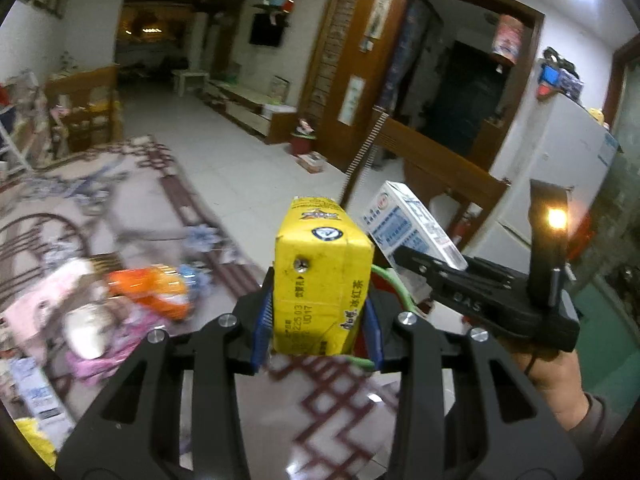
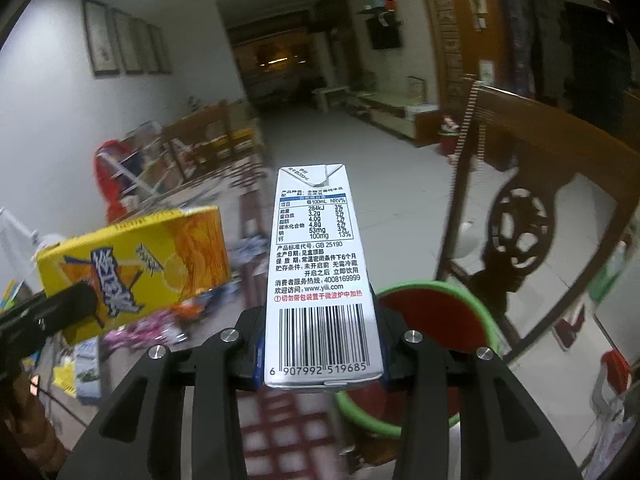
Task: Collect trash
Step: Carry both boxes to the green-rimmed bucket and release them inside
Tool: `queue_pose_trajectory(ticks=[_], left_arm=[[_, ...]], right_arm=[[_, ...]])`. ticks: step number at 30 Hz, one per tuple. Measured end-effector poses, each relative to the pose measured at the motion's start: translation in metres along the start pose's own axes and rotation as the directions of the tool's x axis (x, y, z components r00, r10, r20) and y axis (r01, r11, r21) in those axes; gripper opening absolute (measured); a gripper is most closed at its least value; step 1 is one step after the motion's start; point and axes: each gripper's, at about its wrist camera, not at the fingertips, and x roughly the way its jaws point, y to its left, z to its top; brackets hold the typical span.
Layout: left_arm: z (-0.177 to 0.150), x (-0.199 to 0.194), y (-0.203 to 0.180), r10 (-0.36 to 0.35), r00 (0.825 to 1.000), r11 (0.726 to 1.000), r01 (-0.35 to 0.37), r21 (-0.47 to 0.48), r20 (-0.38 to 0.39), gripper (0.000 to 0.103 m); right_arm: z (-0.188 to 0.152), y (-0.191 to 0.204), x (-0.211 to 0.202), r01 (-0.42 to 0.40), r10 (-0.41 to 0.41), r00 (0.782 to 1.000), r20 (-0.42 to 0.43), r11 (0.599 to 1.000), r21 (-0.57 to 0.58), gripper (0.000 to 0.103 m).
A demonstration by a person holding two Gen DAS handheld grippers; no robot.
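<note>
My left gripper (image 1: 318,320) is shut on a yellow iced-tea carton (image 1: 322,280), held upright between the blue pads. My right gripper (image 2: 322,348) is shut on a white and blue milk carton (image 2: 320,280), barcode facing the camera. In the left wrist view the right gripper (image 1: 404,254) shows at the right with the milk carton (image 1: 412,224), held by a hand (image 1: 560,384). The right wrist view has the yellow carton (image 2: 132,268) at its left, in the left gripper's black fingers (image 2: 44,312). A bin with a green rim and red inside (image 2: 440,320) lies just behind the milk carton.
Loose wrappers and packets (image 1: 148,292) lie blurred on a patterned rug (image 1: 320,400) at the left. A carved wooden chair (image 2: 520,200) stands right of the bin. A white fridge (image 1: 560,168) is at the far right. Tiled floor (image 1: 208,128) runs back into the room.
</note>
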Motion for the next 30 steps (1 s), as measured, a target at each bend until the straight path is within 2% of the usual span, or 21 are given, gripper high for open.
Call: queue_pose_trajectory(ticks=[7, 14, 21, 27, 28, 29, 30], left_arm=[[0.014, 0.05, -0.02, -0.043, 0.997, 0.999, 0.044, 0.011, -0.064, 0.037], [0.013, 0.092, -0.032, -0.041, 0.989, 0.998, 0.047, 0.035, -0.139, 0.037], [-0.001, 0.129, -0.034, -0.041, 0.974, 0.999, 0.048, 0.023, -0.222, 0.037], [-0.011, 0.146, -0.042, -0.052, 0.963, 0.998, 0.06, 0.026, -0.263, 0.039], [-0.012, 0.147, -0.042, -0.044, 0.964, 0.998, 0.054, 0.03, -0.261, 0.041], [-0.013, 0.146, -0.042, -0.041, 0.965, 0.998, 0.051, 0.032, -0.26, 0.053], [-0.014, 0.144, -0.041, -0.042, 0.966, 0.998, 0.052, 0.03, -0.253, 0.062]], right_arm=[[0.012, -0.05, 0.016, 0.062, -0.06, 0.997, -0.039, 0.997, 0.054, 0.037], [0.005, -0.081, 0.034, 0.086, -0.076, 0.992, -0.097, 0.991, 0.107, 0.037], [-0.001, -0.099, 0.047, 0.103, -0.078, 0.985, -0.153, 0.98, 0.168, 0.038], [-0.001, -0.102, 0.053, 0.118, -0.087, 0.981, -0.174, 0.976, 0.182, 0.04], [-0.002, -0.101, 0.055, 0.121, -0.087, 0.98, -0.179, 0.976, 0.183, 0.045], [-0.001, -0.101, 0.055, 0.12, -0.087, 0.98, -0.178, 0.975, 0.186, 0.059], [0.0, -0.1, 0.054, 0.12, -0.088, 0.981, -0.17, 0.975, 0.189, 0.065]])
